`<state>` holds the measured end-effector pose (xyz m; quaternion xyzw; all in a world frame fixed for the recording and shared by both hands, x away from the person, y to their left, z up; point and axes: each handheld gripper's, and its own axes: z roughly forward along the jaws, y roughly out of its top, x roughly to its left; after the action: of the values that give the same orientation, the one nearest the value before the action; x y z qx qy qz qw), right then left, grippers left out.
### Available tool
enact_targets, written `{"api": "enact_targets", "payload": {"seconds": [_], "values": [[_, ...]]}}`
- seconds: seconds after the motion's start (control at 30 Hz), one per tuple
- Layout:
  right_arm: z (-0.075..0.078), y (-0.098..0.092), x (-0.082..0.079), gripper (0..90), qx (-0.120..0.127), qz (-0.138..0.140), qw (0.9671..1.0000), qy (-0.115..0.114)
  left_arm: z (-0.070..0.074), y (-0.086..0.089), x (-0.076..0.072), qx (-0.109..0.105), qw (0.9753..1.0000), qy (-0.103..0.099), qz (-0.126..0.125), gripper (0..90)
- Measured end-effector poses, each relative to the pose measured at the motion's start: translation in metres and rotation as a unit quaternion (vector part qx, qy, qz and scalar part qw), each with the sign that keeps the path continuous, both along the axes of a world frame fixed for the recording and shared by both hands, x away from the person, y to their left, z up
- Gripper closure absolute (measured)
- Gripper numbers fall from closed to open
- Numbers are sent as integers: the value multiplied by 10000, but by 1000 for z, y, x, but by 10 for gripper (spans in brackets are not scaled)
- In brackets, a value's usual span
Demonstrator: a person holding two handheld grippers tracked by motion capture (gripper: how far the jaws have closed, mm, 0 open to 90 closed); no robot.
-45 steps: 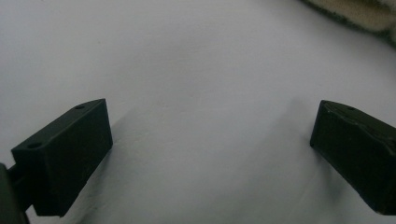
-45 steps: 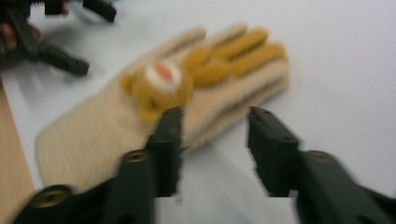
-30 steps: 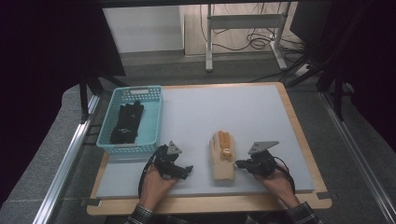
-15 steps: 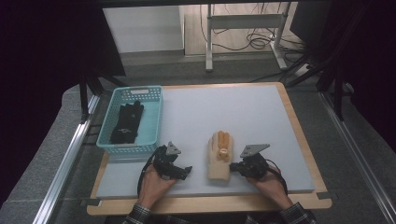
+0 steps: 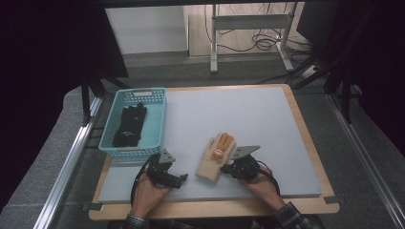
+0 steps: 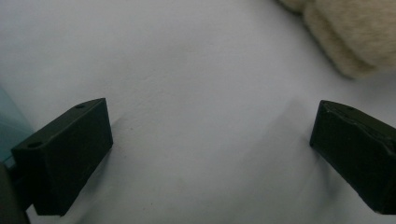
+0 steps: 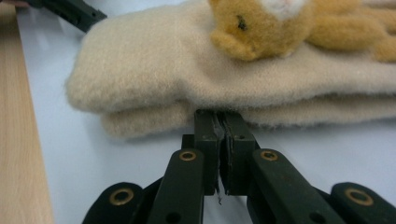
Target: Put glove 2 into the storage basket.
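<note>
A pair of beige fleece gloves [image 5: 216,160] with an orange bear on top lies near the front middle of the grey mat. In the right gripper view the gloves [image 7: 187,70] are stacked, with my right gripper [image 7: 220,116] shut and its tips pressed against the lower glove's edge; no fabric shows between the jaws. From above, the right gripper [image 5: 229,169] sits at the gloves' right side. My left gripper [image 5: 179,179] rests low on the mat, left of the gloves. Its jaws stand wide open [image 6: 210,154] over bare mat, with the glove cuff [image 6: 345,32] beyond.
A teal basket [image 5: 162,119] at the left holds black gloves [image 5: 130,126]; its corner [image 6: 5,126] shows beside the left jaw. The wooden table border [image 7: 18,140] runs along the front. The left gripper [image 7: 70,11] appears beyond the gloves in the right gripper view.
My right gripper has slid left across the mat up to the beige gloves. The left gripper has stayed put.
</note>
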<state>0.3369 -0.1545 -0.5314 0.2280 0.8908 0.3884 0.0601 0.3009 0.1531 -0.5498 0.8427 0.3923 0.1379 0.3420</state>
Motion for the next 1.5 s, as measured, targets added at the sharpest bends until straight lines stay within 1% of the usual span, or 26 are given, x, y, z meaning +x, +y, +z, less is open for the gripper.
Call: {"api": "enact_targets", "payload": {"seconds": [0.03, 0.07, 0.27, 0.6, 0.7, 0.8, 0.9, 0.93, 1.0, 1.2, 1.33, 1.4, 1.47, 1.5], "values": [[0, 0, 0, 850, 0, 0, 10000, 0, 0, 0, 0, 0, 10000, 0, 0, 0], [0, 6, 2, 850, -7, 23, 10000, -24, 0, 0, 0, -8, 10000, -1, 3, 0], [-1, 20, 7, 843, -23, 6, 10000, -79, -1, 0, 0, -16, 10000, -7, 7, 0], [-2, 38, 16, 836, -91, -44, 9998, -192, -1, 0, 0, -47, 10000, 9, 22, 0], [-2, 46, 20, 832, -126, -35, 9995, -303, -1, 0, 0, -51, 10000, 9, 24, 0], [-3, 48, 20, 824, -153, -19, 9993, -353, -1, 0, 0, -50, 10000, 7, 25, 0], [-2, 47, 18, 788, -157, 16, 9993, -333, -1, 0, 0, -53, 10000, 9, 23, 0], [-2, 47, 18, 788, -157, 16, 9993, -333, -1, 0, 0, -53, 10000, 9, 23, 0], [1, 45, 14, 761, -176, 43, 9991, -377, -1, 0, 0, -53, 10000, 7, 24, 0], [9, 36, 12, 739, -114, 12, 9989, -459, -1, 0, 0, -59, 10000, 10, 22, 0], [18, 21, 13, 697, -58, -143, 9983, -556, -1, 0, 0, -62, 10000, 10, 22, 0], [19, 18, 13, 685, -66, -181, 9981, -589, -1, 0, 0, -63, 10000, 9, 22, 0], [22, 8, 14, 644, -50, -299, 9975, -644, -1, 0, 0, -64, 10000, 9, 23, 0], [22, 8, 14, 644, -50, -299, 9975, -644, -1, 0, 0, -66, 10000, 10, 22, 0]]}}
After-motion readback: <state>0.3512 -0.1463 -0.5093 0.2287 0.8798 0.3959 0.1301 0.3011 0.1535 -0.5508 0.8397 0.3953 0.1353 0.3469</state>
